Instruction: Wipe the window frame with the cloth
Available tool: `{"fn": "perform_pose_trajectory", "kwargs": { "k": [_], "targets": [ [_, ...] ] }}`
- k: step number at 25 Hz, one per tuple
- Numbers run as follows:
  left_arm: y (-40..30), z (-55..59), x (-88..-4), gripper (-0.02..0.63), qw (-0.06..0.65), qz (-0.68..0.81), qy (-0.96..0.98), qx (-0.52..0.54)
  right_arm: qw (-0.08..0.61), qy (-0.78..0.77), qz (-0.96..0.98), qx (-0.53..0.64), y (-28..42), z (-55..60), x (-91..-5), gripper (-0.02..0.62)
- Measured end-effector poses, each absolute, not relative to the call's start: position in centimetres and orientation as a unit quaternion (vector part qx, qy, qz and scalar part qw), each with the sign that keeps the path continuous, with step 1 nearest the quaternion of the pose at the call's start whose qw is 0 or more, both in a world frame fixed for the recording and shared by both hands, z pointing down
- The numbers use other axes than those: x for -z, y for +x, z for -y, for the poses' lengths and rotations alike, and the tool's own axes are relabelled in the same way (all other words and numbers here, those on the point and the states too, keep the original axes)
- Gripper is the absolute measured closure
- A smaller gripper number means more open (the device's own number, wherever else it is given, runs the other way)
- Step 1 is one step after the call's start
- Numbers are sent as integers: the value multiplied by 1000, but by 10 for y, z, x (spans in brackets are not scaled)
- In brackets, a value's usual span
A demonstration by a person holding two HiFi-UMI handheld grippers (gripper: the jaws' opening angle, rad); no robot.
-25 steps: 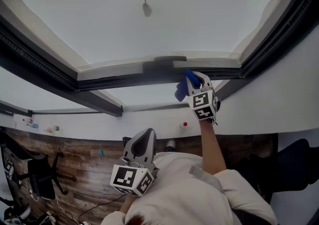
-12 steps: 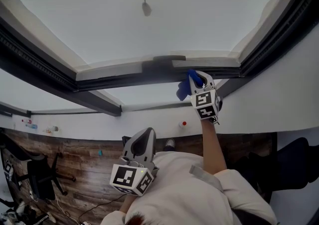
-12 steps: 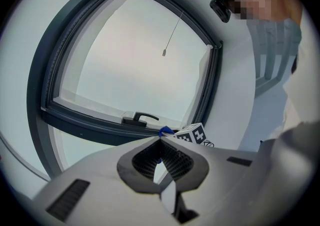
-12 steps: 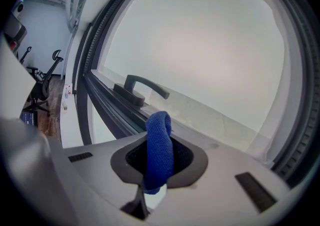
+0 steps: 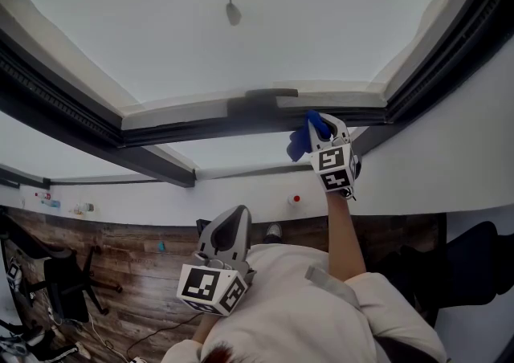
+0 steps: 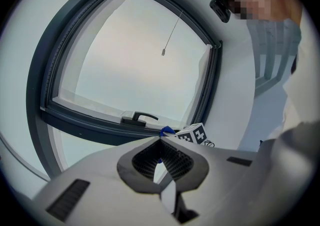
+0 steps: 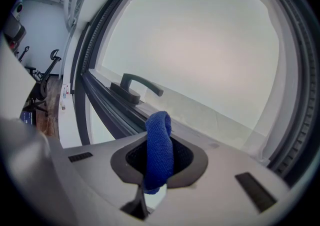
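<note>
Our right arm stretched up, right gripper (image 5: 315, 125) at the window frame (image 5: 201, 124), jaws clenched on the blue cloth (image 7: 159, 150), its length along the jaws toward the frame, our left gripper (image 5: 231, 221) low, jaws together, empty.

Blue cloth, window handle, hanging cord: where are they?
blue cloth (image 7: 159, 147): right gripper view, middle of its fold.
window handle (image 7: 142, 84): right gripper view, its dark bar.
cord (image 5: 232, 13): head view, its end knob.

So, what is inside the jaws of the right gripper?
A folded blue cloth, clamped by the right gripper. Its tip points at the window frame; the cloth itself covers any contact spot.
</note>
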State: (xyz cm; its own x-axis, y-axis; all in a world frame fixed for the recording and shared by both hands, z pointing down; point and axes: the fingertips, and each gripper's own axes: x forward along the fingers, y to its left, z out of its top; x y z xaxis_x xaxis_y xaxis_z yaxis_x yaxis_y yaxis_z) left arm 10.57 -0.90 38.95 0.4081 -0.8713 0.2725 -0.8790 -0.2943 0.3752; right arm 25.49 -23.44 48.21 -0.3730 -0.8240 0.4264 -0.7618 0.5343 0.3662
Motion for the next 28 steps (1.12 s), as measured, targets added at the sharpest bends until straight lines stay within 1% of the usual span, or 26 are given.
{"fn": "perform_pose_trajectory", "kwargs": {
  "k": [28],
  "targets": [
    [126, 12, -390, 601, 238, 538, 808, -17, 278, 515, 810, 44, 302, 240, -481, 546]
  ]
}}
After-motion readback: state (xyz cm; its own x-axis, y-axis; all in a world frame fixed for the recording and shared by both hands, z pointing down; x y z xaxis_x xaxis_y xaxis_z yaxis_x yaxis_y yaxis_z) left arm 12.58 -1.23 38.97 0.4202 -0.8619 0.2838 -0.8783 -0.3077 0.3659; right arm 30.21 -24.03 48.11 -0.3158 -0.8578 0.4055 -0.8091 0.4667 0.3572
